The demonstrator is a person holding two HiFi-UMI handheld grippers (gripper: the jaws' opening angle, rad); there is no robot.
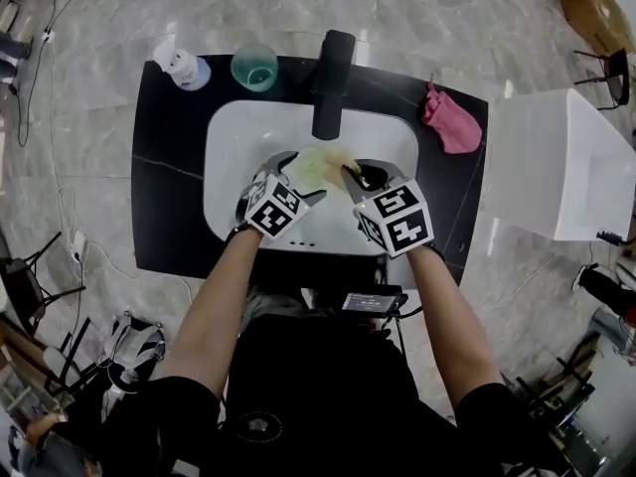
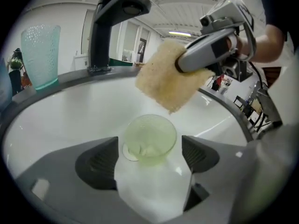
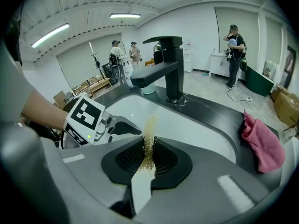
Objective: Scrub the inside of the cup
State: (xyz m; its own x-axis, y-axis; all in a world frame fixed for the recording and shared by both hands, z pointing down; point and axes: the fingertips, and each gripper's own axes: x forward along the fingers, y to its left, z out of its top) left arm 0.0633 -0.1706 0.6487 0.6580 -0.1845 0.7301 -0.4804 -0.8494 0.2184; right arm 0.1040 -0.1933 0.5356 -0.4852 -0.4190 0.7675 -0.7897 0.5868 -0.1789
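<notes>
A pale green see-through cup [image 2: 149, 139] rests on the floor of the white sink [image 2: 70, 111], its mouth toward me. My left gripper [image 2: 149, 157] is open; its dark pads [image 2: 99, 162] stand apart from the cup on both sides. My right gripper [image 3: 148, 154] is shut on a tan scouring pad [image 3: 148, 143]. In the left gripper view that pad [image 2: 168, 76] hangs above and just behind the cup, held by the right gripper [image 2: 181, 65]. From the head view both grippers, left [image 1: 286, 170] and right [image 1: 356, 177], meet over the basin around the cup [image 1: 312, 171].
A black tap [image 1: 333, 82] reaches over the sink's back edge. On the dark counter [image 1: 164, 197] stand a teal cup [image 1: 254, 68] and a white bottle [image 1: 182, 66] at the back left; a pink cloth [image 1: 449, 119] lies at the right. People stand far off in the room.
</notes>
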